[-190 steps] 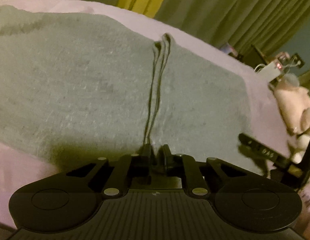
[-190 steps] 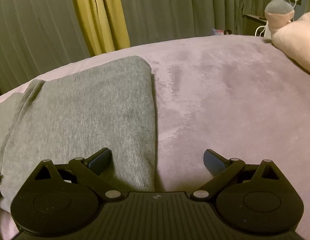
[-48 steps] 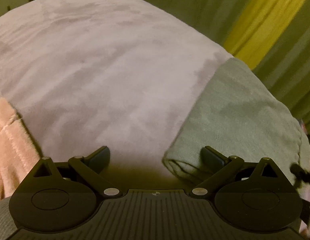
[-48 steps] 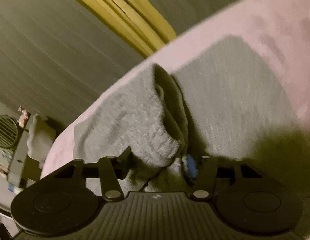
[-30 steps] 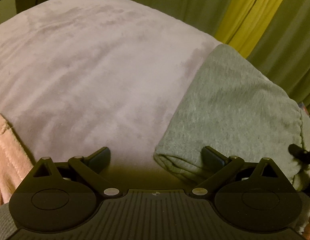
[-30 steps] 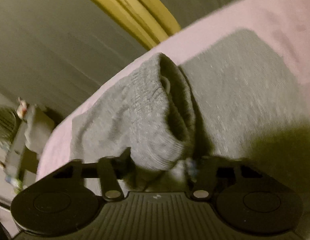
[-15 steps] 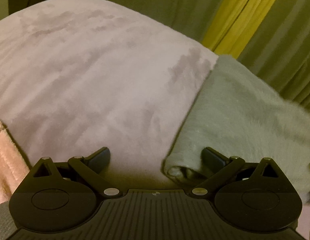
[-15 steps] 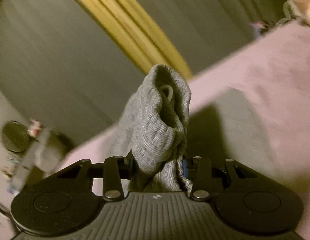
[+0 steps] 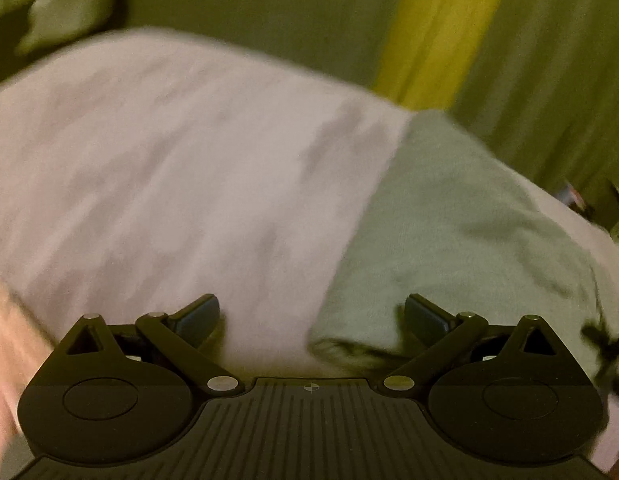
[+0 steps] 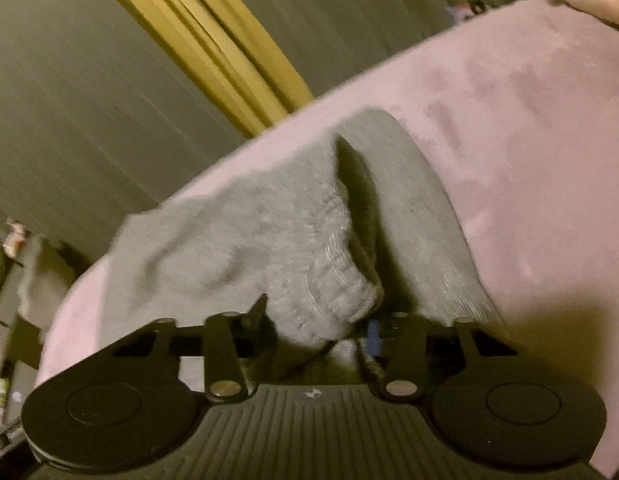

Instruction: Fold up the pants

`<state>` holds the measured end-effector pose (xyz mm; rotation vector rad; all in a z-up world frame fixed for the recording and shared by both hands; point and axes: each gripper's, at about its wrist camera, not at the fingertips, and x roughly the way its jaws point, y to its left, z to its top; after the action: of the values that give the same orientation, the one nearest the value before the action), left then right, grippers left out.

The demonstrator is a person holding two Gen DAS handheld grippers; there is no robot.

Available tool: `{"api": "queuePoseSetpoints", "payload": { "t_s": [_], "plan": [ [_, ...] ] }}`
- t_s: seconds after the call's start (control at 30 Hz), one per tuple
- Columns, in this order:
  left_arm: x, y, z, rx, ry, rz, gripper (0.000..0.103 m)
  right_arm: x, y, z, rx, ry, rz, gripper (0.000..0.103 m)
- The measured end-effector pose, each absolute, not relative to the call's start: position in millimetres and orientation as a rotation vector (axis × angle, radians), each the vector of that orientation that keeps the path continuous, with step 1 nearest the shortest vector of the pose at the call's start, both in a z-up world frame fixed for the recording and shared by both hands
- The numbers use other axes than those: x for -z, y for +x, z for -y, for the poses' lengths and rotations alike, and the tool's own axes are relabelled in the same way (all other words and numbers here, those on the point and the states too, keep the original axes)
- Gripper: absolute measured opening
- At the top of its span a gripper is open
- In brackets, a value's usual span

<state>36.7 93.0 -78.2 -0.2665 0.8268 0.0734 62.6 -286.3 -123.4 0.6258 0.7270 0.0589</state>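
My right gripper (image 10: 317, 320) had just been closing and it gripped the ribbed cuff (image 10: 329, 280) of the grey pants (image 10: 237, 236), bunched between the two fingers. The rest of the pants hung from there down to the pink bed (image 10: 529, 140), where the folded part lay near the edge by the yellow curtain (image 10: 213, 48). My left gripper (image 9: 311, 318) was open and held nothing; its right finger (image 9: 425, 316) was just above the rolled near edge of the pants (image 9: 449, 232), and its left finger (image 9: 197, 318) was over the bare bed (image 9: 169, 168). The left view was blurred.
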Motion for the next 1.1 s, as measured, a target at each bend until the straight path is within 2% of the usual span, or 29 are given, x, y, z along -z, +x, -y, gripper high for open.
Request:
{"api": "queuePoseSetpoints", "payload": {
  "t_s": [0.13,0.2,0.27,0.37,0.4,0.53,0.57,0.6,0.63,0.7,0.8,0.93,1.03,1.1],
  "plan": [
    [61,51,-48,0.031,0.064,-0.76,0.102,110,63,289,-0.084,0.568,-0.666,0.04],
    [65,60,-30,0.011,0.225,-0.748,0.102,115,71,281,0.005,0.447,-0.73,0.051],
    [67,68,-20,0.006,0.319,-0.742,0.102,118,70,280,0.032,0.383,-0.765,0.054],
    [58,73,-18,0.071,0.295,-0.712,0.102,102,63,288,0.075,0.41,-0.736,0.073],
    [54,76,-17,0.093,0.271,-0.709,0.102,99,58,294,0.097,0.417,-0.719,0.074],
    [48,91,-4,0.166,0.211,-0.725,0.102,76,54,291,0.122,0.368,-0.595,0.073],
    [49,94,1,0.201,0.196,-0.731,0.102,74,53,285,0.088,0.33,-0.552,0.062],
    [54,95,5,0.238,0.18,-0.734,0.102,75,54,284,0.036,0.323,-0.525,0.038],
    [60,97,8,0.285,0.166,-0.74,0.102,76,53,280,-0.019,0.336,-0.508,0.034],
    [81,103,13,0.317,0.188,-0.83,0.102,87,59,277,-0.087,0.356,-0.526,0.031],
    [110,97,9,0.31,0.253,-0.869,0.102,112,71,263,-0.095,0.209,-0.647,0.028],
    [110,86,-7,0.319,0.202,-0.833,0.102,121,66,249,-0.101,0.021,-0.629,0.029],
    [109,82,-14,0.302,0.174,-0.837,0.102,121,62,239,-0.101,-0.017,-0.615,0.037],
    [110,78,-15,0.294,0.177,-0.836,0.102,117,55,234,-0.116,-0.052,-0.607,0.05]
  ]
}}
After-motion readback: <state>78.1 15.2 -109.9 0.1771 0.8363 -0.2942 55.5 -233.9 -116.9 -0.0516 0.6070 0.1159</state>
